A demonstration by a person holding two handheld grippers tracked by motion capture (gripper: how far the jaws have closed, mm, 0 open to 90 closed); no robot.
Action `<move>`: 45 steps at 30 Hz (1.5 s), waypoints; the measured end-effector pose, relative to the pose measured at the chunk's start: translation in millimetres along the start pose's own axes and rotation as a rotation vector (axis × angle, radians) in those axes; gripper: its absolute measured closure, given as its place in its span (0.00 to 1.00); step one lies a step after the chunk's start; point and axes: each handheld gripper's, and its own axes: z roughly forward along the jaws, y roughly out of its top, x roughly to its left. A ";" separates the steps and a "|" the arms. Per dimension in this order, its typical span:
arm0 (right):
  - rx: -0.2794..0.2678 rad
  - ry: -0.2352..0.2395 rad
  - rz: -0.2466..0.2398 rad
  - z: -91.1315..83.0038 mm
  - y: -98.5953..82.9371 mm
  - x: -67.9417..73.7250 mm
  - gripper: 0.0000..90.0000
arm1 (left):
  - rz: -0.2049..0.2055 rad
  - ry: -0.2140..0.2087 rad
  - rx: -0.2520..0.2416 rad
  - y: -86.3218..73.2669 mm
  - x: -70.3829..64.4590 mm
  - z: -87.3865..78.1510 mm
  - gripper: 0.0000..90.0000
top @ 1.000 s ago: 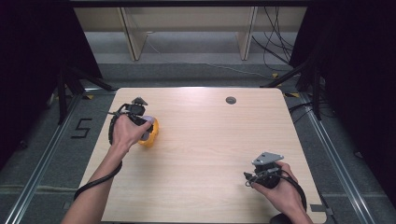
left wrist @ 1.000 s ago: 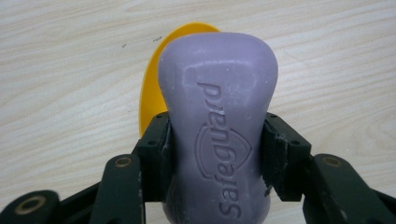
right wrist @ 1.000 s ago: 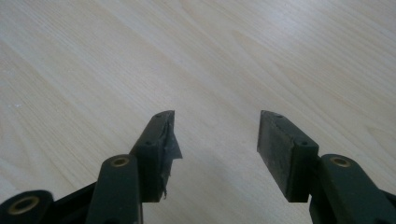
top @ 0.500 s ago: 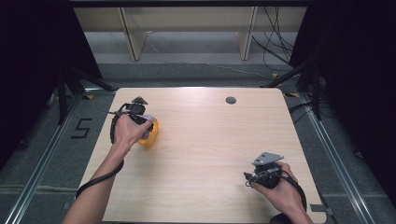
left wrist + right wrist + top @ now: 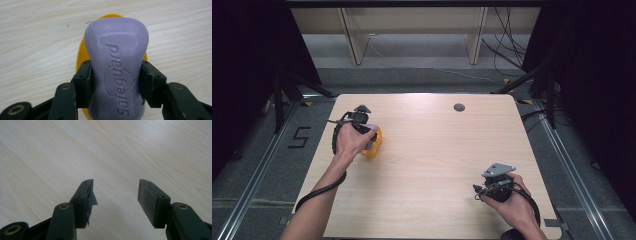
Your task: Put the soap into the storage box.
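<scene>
Over the yellow dish (image 5: 80, 62), left hand-held gripper (image 5: 116, 82) clamps purple soap (image 5: 116, 60)

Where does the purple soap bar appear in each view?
High view: the soap bar is left of centre, under the left gripper, over the yellow dish.
Left gripper view: it sits at centre, clamped between the two jaws.
Right gripper view: not in it.
Shared landmark: the wooden table.
</scene>
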 end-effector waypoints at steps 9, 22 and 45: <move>0.005 0.003 -0.003 0.0 0.1 0.0 0.52 | -0.012 0.009 0.024 0.5 -1.2 6.8 0.54; 0.008 0.006 0.006 0.2 0.0 0.7 0.52 | -0.016 0.011 0.035 -1.2 0.6 15.8 0.54; 0.006 0.006 -0.001 0.4 0.0 0.1 0.52 | 0.062 0.024 0.020 -3.5 0.4 21.9 0.52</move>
